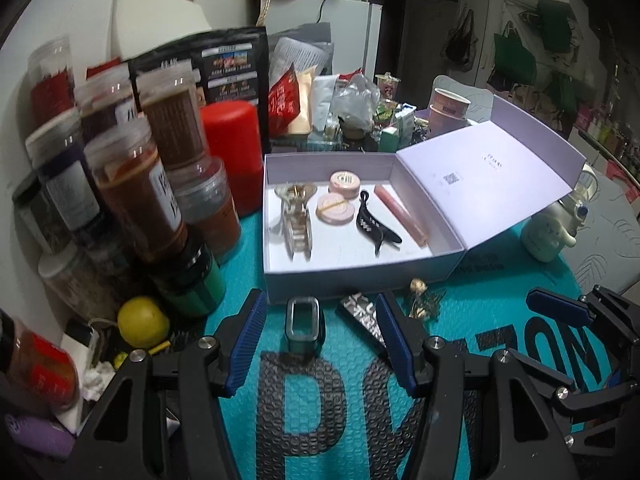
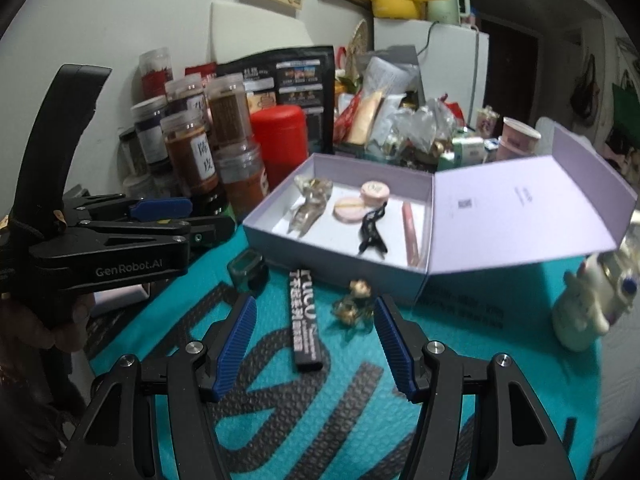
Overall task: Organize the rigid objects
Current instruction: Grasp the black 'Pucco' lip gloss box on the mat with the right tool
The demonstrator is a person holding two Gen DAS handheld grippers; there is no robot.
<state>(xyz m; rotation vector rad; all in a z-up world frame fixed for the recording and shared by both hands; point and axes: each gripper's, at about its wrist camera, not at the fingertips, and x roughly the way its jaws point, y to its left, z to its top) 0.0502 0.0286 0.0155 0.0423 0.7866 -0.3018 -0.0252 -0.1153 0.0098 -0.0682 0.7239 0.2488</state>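
Teal mat [image 2: 460, 380] on the tabletop: embossed bubble texture, matt, black print. Box [image 1: 360, 276]: matt lilac paperboard, smooth. Inside it, clear glossy plastic claw clip [image 1: 296, 220], glossy black clip [image 1: 376, 224], satin pink compacts [image 1: 335, 207], glossy pink tube [image 1: 402, 214]. By the box's front edge: matt black carton [image 2: 306, 320], shiny gold-metal ornament [image 2: 354, 306], dark translucent plastic block [image 1: 304, 324]. Gripper pads [image 1: 246, 340]: ribbed blue rubber; bodies matt black plastic, bright steel screws. Jars [image 1: 132, 196] at the mat's left edge: clear plastic, paper labels.
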